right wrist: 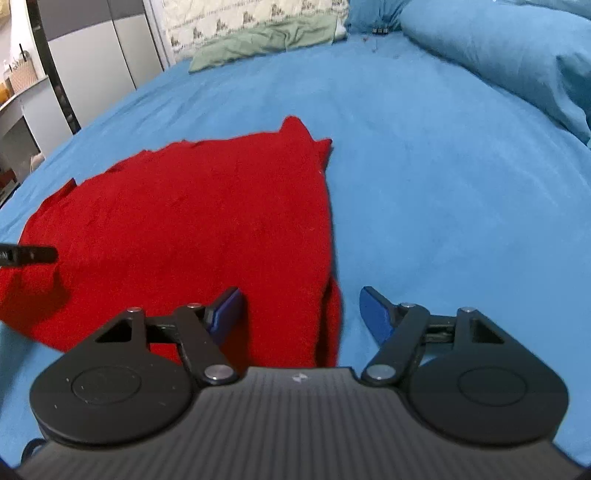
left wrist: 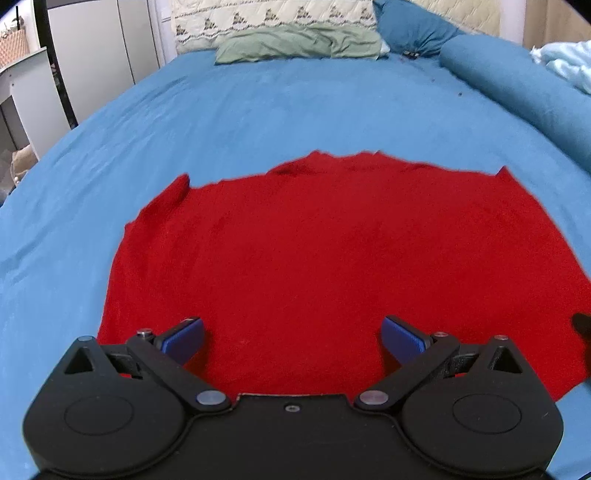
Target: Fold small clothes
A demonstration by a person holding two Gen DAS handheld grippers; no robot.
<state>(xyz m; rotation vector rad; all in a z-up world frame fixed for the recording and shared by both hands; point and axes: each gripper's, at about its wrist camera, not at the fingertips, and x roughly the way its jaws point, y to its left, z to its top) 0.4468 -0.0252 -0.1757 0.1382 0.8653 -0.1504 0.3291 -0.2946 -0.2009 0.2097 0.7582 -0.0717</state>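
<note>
A red garment (left wrist: 332,240) lies spread flat on the blue bed sheet (left wrist: 258,122). My left gripper (left wrist: 291,326) hovers over the garment's near part, open, with nothing between its blue pads (left wrist: 184,338). In the right wrist view the same red garment (right wrist: 184,214) fills the left half. My right gripper (right wrist: 301,299) is open and straddles the garment's right near edge, one pad (right wrist: 227,310) over the red cloth and the other over the sheet (right wrist: 443,184). A black fingertip of the left gripper (right wrist: 29,254) shows at that view's left edge.
At the head of the bed lie a green cloth (left wrist: 299,46), a quilted cream pillow (left wrist: 273,18) and blue pillows (left wrist: 413,26). A blue bolster (left wrist: 517,96) runs along the right side. White cabinets (left wrist: 92,55) stand beyond the left bed edge.
</note>
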